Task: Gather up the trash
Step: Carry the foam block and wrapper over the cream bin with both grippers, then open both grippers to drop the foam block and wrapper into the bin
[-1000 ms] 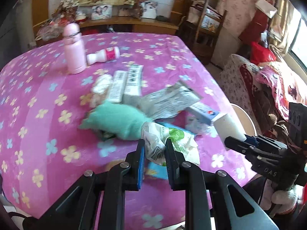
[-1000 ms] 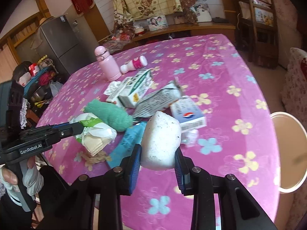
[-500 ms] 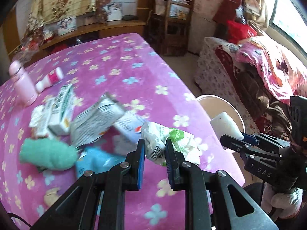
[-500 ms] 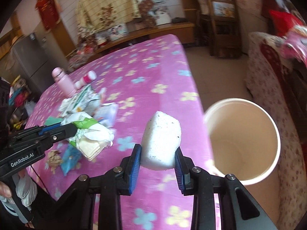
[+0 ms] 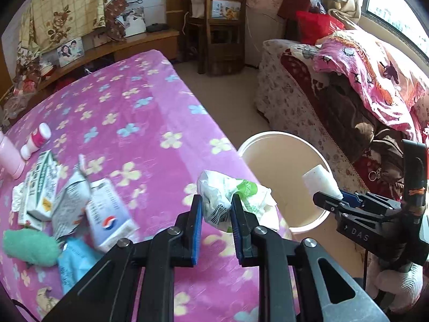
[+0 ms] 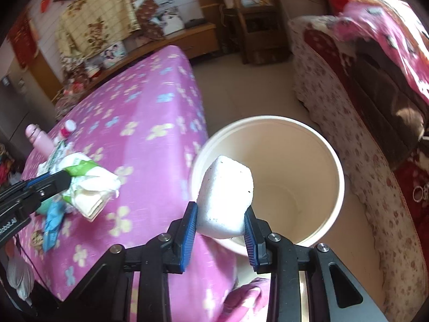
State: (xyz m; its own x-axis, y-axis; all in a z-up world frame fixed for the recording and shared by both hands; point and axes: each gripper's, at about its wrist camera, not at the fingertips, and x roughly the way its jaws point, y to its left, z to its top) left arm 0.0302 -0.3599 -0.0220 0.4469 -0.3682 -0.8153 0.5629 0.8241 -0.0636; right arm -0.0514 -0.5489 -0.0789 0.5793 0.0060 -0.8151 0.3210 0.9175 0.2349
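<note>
your left hand-held gripper (image 5: 214,212) is pinched narrow on a crumpled white-and-green wrapper (image 5: 230,196), held above the near right edge of the pink flowered counter (image 5: 139,112), just short of the bucket (image 5: 281,145) on the floor to the right. your right hand-held gripper (image 6: 221,222) is clamped on a white foam block (image 6: 226,198), which hangs over the near left part of the bucket's rim (image 6: 268,120) in the right wrist view. judged from this placing, both pieces are carried raised and clear of the counter so that each can be let go over the open mouth; the block looks nearly ready to drop, while the wrapper appears to need more travel to the right. the bucket's inside shows no trash.

count: two hand-held grippers, each holding one piece; one bucket. on the left of the counter lies a heap: one green cloth-like lump (image 5: 29,244), one blue packet (image 5: 72,263), one white-and-blue box (image 5: 110,220), one torn grey carton (image 5: 71,201), one white-and-green carton (image 5: 43,185). smaller scraps under them cannot be counted. farther left, one pink bottle (image 5: 9,155) stands upright and one small white-and-pink bottle (image 5: 36,141) lies on its side beside it; whether these two count as trash cannot be told.
</note>
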